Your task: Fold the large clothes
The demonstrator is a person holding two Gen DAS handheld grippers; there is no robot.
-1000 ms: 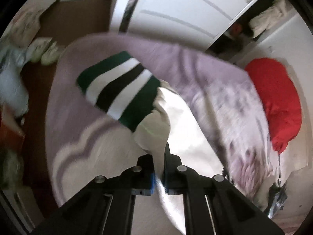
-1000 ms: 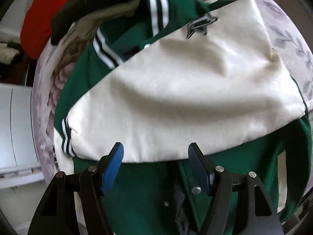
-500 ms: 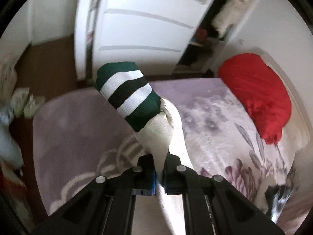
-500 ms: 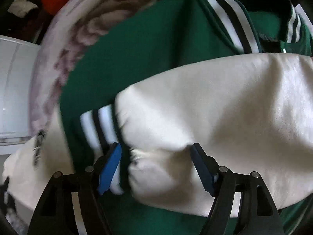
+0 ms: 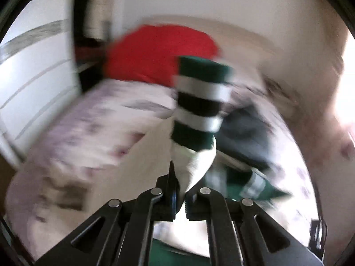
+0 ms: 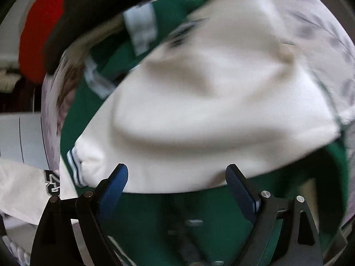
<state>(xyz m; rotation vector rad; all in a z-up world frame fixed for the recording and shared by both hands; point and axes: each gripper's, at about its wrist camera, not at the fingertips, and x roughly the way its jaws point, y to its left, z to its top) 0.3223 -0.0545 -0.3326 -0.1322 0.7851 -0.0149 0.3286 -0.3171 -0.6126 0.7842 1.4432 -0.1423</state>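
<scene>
The jacket (image 6: 168,210), green in the body with cream sleeves, lies spread on the bed (image 6: 328,33), and one cream sleeve (image 6: 221,115) is folded across its green front in the right wrist view. A striped cuff (image 6: 74,168) shows at the left end of that sleeve, and striped collar ribbing (image 6: 142,26) shows further up, though blurred. The right hand-held gripper (image 6: 176,185) hovers over the lower edge of this sleeve with its blue-padded fingers (image 6: 116,184) spread wide apart, gripping nothing. In the left wrist view the left hand-held gripper (image 5: 181,196) is clamped together on the cream cloth of the other sleeve (image 5: 190,166), which stands up from between the jaws. Its cuff (image 5: 199,104), banded green, white and black, points upward above the pinch. Below and to the right of it lies more of the green jacket with a striped hem (image 5: 253,184), heavily blurred. The bed carries a pale lilac flowered cover (image 5: 88,133). A red pillow (image 5: 155,51) rests at the far end of the bed, with a dark garment (image 6: 95,11) just beside it. White cupboard doors (image 5: 28,66) stand to the left of the bed.
</scene>
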